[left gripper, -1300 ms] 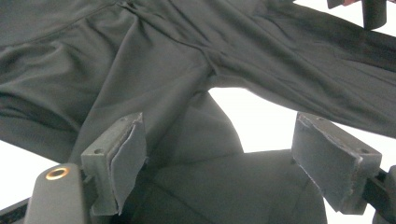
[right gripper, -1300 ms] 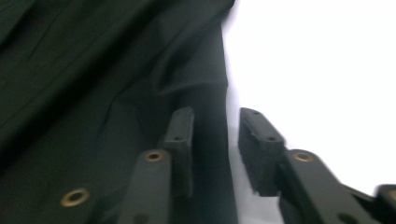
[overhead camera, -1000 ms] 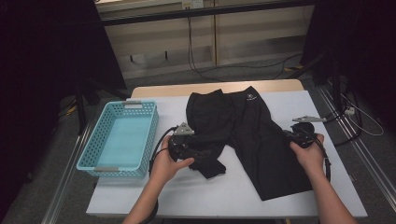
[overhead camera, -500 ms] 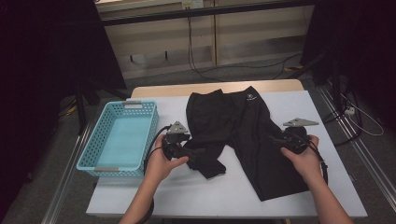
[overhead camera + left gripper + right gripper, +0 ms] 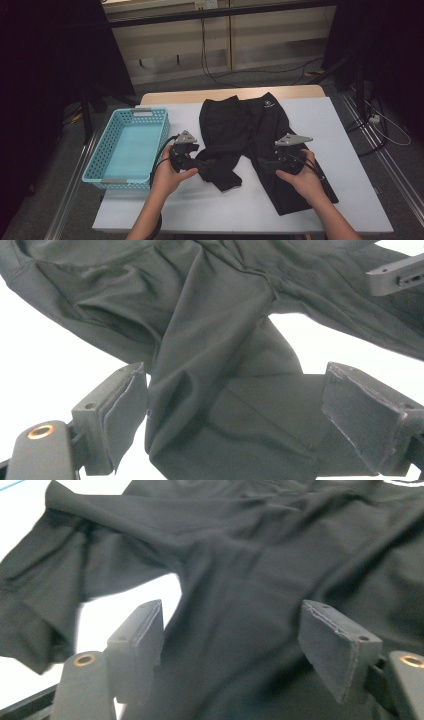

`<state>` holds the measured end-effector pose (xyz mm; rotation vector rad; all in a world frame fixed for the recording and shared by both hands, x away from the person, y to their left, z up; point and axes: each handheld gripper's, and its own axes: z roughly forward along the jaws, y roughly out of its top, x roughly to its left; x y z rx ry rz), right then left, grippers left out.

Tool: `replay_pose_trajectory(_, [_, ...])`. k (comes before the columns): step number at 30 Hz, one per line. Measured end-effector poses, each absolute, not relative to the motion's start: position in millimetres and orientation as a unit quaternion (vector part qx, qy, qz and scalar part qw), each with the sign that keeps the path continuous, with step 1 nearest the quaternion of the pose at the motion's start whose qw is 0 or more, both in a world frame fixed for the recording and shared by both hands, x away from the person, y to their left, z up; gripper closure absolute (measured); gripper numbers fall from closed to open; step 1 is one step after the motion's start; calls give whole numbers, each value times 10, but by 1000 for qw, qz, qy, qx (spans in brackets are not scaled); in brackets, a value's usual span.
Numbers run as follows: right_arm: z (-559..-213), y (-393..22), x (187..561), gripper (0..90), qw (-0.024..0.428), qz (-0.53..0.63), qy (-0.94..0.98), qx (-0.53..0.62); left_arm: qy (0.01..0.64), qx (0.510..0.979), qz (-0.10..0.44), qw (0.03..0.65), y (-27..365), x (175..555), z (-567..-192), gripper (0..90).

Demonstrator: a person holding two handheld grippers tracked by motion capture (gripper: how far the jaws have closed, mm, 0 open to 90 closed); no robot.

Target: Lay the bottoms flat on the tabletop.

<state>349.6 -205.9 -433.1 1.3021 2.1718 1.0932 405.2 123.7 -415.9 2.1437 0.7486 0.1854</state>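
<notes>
Right tool (image 5: 264, 165) just opened | over black shorts (image 5: 250, 130) | table (image 5: 350, 150)

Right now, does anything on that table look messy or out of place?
Yes: the black shorts lie unevenly. The leg near the left gripper is crumpled and folded over itself, while the other lies flat under the right gripper. The blue basket sits square.

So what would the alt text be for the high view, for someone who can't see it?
A person's two hands hold the left gripper and right gripper, jaws open, over black trousers spread on a white table. A light blue basket stands at the table's left edge.
</notes>
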Motion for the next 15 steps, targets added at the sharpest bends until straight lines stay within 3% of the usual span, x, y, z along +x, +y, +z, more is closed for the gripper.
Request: replay_pose_trajectory(15, [-4357,-1785,3344,222,195,393,797,415,300,848,80,430,1208,4116,-4075,118])
